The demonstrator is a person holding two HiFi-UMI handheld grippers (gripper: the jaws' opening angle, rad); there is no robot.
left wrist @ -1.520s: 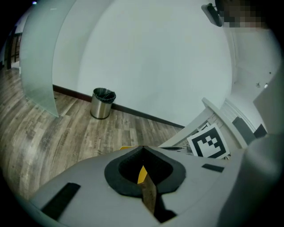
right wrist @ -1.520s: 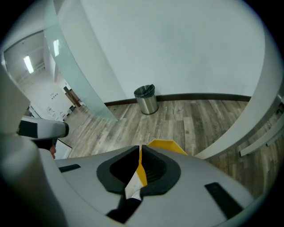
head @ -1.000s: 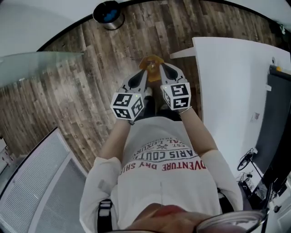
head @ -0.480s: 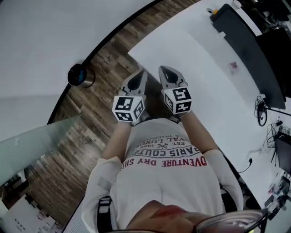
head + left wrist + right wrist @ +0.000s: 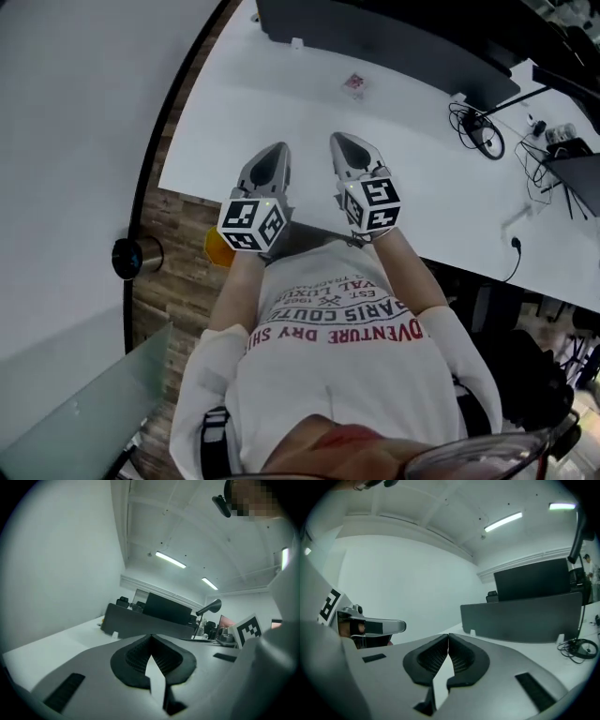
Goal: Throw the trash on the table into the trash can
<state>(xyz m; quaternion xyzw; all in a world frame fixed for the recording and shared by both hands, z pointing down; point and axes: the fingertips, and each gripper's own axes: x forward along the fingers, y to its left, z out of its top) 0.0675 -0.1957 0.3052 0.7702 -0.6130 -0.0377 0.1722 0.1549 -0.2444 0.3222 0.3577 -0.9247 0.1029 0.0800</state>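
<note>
Both clenched, empty: left gripper [image 5: 268,164] and right gripper [image 5: 349,156] side by side over near table [image 5: 234,112] edge, likely lining up on pink scrap [image 5: 354,84] farther in; trash can [image 5: 137,257] on floor at left, well apart

Trash can [image 5: 137,257] on floor [image 5: 173,300], left of table [image 5: 262,94].

Pink thing [image 5: 354,84] on the table [image 5: 244,122] — too small to identify; orange object [image 5: 215,247] partly hidden.
</note>
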